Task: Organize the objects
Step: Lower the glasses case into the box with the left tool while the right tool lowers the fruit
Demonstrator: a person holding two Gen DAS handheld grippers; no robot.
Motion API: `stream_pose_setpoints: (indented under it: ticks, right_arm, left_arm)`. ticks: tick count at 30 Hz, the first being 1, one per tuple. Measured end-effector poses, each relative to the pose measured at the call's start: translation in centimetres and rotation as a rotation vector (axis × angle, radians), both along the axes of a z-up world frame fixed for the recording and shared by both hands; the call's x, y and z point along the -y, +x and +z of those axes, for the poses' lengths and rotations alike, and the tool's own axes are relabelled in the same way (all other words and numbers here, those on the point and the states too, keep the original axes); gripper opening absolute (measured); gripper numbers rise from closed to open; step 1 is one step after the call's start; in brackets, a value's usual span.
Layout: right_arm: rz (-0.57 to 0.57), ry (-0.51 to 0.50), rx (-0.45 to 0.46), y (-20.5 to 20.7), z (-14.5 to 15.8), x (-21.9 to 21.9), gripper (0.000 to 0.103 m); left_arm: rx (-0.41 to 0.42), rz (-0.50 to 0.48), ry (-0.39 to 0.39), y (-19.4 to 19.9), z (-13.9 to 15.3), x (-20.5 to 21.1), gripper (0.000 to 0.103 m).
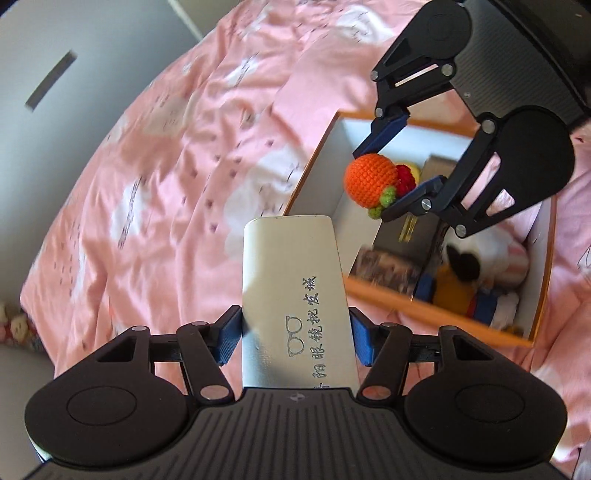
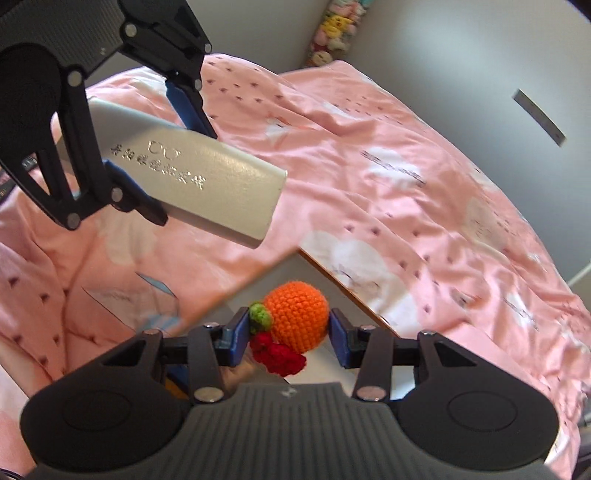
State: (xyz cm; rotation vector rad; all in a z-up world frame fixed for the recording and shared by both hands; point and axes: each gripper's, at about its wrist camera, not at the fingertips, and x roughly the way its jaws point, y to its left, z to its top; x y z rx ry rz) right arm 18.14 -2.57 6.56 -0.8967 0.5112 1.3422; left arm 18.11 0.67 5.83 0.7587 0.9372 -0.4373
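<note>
My left gripper [image 1: 293,336] is shut on a white glasses case [image 1: 291,280] with printed characters and a spectacles mark; the case sticks out forward above the pink bedspread. The same case [image 2: 192,181] shows at upper left in the right wrist view, clamped by the left gripper [image 2: 155,155]. My right gripper [image 2: 288,334] is shut on an orange crocheted fruit toy [image 2: 299,314] with green and red bits. In the left wrist view that toy [image 1: 371,179] hangs in the right gripper [image 1: 386,177] over an orange-rimmed white box [image 1: 317,162].
The box [image 2: 343,280] sits on a bed with a pink cloud-print cover [image 1: 155,177]. Inside lie a plush toy [image 1: 472,258], a dark flat case [image 1: 410,229] and other small items. Grey walls and a row of plush toys [image 2: 332,29] lie beyond the bed.
</note>
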Motion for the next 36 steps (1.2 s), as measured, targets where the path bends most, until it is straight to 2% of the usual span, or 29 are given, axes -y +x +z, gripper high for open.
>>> stream_pose_setpoints:
  ticks: [9,14,18,26,36]
  right_arm:
    - [-0.112,-0.005,0.025,4.7,-0.7,4.1,0.047]
    - [-0.142,-0.014,0.041,6.1,-1.6,4.8,0.047]
    - [-0.157,-0.006,-0.001,7.4,-2.2,4.7,0.047]
    - [-0.128,-0.016,-0.048,8.5,-4.9,3.0,0.048]
    - [-0.122,-0.016,-0.077,9.6,-7.5,1.5,0.048]
  left_arm:
    - [0.028,-0.175,0.020,3.8,-2.6,7.0,0.070]
    - [0.011,-0.218,0.031,6.2,-5.0,9.1,0.070]
    - [-0.012,-0.262,0.040,7.3,-6.9,9.8,0.070]
    - [-0.028,-0.386,0.133,8.9,-11.9,10.8,0.070]
    - [-0.108,-0.375,0.138,10.8,-15.5,9.9,0.070]
